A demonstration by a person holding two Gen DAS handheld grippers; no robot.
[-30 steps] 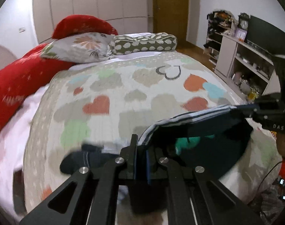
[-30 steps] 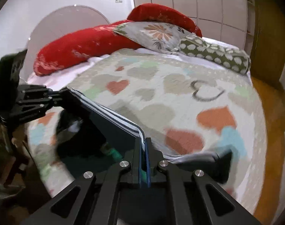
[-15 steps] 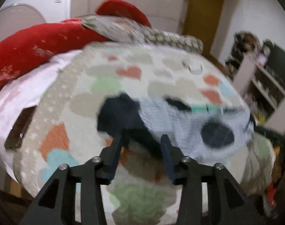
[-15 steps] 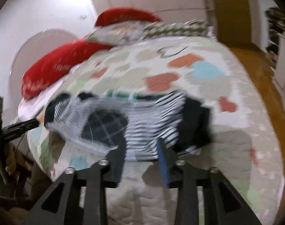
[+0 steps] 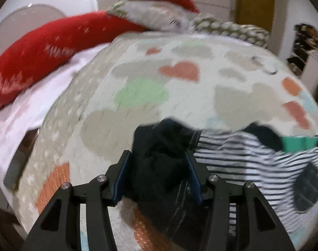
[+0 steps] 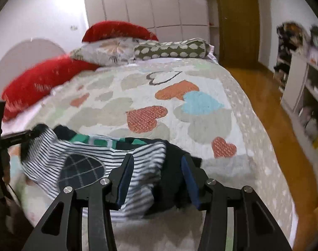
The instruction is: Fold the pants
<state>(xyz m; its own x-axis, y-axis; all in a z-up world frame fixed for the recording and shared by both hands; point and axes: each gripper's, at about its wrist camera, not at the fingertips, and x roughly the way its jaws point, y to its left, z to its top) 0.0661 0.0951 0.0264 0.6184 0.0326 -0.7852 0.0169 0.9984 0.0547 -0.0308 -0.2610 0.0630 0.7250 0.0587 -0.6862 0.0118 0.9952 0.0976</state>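
Pants (image 5: 159, 163) lie crumpled on the bed's heart-patterned quilt (image 5: 138, 92), in the lower middle of the left wrist view and the lower left of the right wrist view. They are soft dark cloth with a black-and-white striped lining turned outward, a checked oval patch and a green band. Both tools have just been opening. The left hand-held gripper (image 5: 157, 175) stands spread with a bunched dark fold between its blue pads, apparently loose. The right hand-held gripper (image 6: 156, 176) is likewise spread over striped and dark cloth, not pinching.

The main risk, as I judge it, is that the heap is tangled and inside out, so a fresh pinch could catch several layers or only the lining and drag a lopsided fold. The quilt is bumpy and yielding, so cloth may snag or wrinkle when smoothed.
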